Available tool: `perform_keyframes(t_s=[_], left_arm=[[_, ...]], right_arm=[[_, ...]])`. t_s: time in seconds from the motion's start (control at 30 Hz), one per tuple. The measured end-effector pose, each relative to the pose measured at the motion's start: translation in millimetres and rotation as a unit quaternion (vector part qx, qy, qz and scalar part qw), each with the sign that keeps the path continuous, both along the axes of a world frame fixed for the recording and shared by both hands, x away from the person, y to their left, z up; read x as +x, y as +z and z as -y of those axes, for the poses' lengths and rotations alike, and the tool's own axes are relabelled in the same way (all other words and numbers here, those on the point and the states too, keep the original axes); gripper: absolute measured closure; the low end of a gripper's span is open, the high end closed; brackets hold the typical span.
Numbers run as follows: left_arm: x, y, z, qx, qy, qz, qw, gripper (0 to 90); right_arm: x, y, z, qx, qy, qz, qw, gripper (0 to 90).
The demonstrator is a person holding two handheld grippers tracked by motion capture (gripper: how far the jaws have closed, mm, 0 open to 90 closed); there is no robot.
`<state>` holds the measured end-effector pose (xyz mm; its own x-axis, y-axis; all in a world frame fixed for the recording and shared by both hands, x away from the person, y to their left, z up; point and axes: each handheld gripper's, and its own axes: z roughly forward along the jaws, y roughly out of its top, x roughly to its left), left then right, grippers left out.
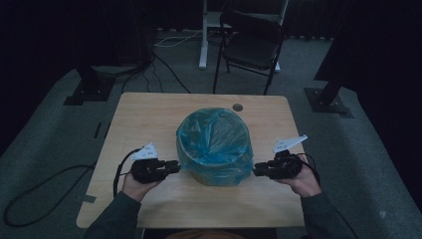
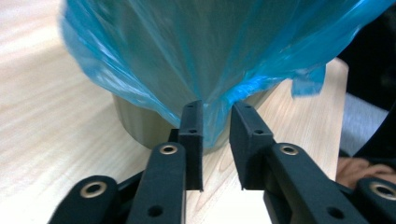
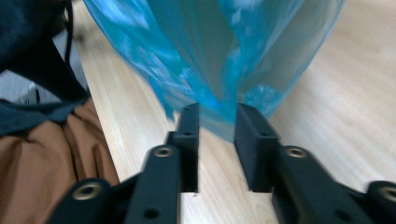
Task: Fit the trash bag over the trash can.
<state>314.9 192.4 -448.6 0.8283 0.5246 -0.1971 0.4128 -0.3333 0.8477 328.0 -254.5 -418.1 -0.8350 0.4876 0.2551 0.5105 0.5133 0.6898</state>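
Grippers (image 1: 175,167) (image 1: 256,170) flanking blue bag (image 1: 215,142), jaws seemingly apart

No text, label, brand, number or sign can be read in any view.

A round bin (image 1: 215,174) lined with a translucent blue plastic bag (image 1: 214,137) stands upright at frame centre.

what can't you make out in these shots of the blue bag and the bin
- Inside of the round tan bin: high view, covered by the crinkled blue plastic bag.
- Whether the left tongs and right tongs pinch the bag hem: both gripper views, film sits in an open gap, contact unclear.
- Bag's top: both gripper views, cut off by the upper edge.
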Motion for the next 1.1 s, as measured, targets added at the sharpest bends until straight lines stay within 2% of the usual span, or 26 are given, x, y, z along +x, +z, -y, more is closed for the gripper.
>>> perform_keyframes(t_s=[0.07,0.2,0.4,0.53,0.6,0.63,0.67,0.7,0.77,0.83,0.97,1.1], left_arm=[[-1.8,7.0,-7.7,-0.013,0.011,0.012,0.9998,70.1],[0.9,17.5,-10.3,-0.021,0.020,0.025,0.9993,68.0],[12.0,39.6,-6.9,-0.034,0.038,0.052,0.9973,64.9],[20.2,55.5,-3.4,-0.035,0.044,0.066,0.9962,62.1],[23.5,58.8,-2.1,-0.033,0.043,0.064,0.9964,61.0],[29.9,63.2,0.4,-0.029,0.048,0.066,0.9962,61.0],[29.9,63.2,0.4,-0.029,0.048,0.066,0.9962,61.0],[37.8,65.2,2.3,-0.030,0.051,0.064,0.9962,61.0],[43.1,66.5,4.3,-0.036,0.048,0.062,0.9963,60.3],[49.3,67.9,8.3,-0.030,0.048,0.061,0.9965,59.0],[56.3,71.5,15.3,-0.033,0.049,0.065,0.9961,57.4],[63.8,70.0,18.4,-0.039,0.054,0.060,0.9959,56.7]], right_arm=[[-0.9,8.6,8.3,0.020,-0.003,0.014,0.9997,66.0],[1.2,19.0,16.1,0.044,-0.018,0.029,0.9984,64.6],[11.2,29.9,14.7,0.075,-0.047,0.055,0.9945,63.0],[15.4,34.0,10.0,0.080,-0.056,0.064,0.9932,63.1],[16.3,34.8,9.0,0.081,-0.056,0.066,0.9929,63.0],[17.2,35.4,7.9,0.085,-0.057,0.068,0.9924,63.0],[17.2,35.4,7.9,0.085,-0.057,0.068,0.9924,63.0],[18.7,36.8,6.0,0.090,-0.061,0.070,0.9916,63.1],[20.2,38.0,2.2,0.085,-0.069,0.077,0.9910,63.0],[21.2,39.2,0.0,0.090,-0.074,0.080,0.9900,63.1],[23.1,40.6,-4.3,0.094,-0.071,0.082,0.9896,62.9],[24.9,41.3,-8.6,0.094,-0.073,0.086,0.9891,62.8]])
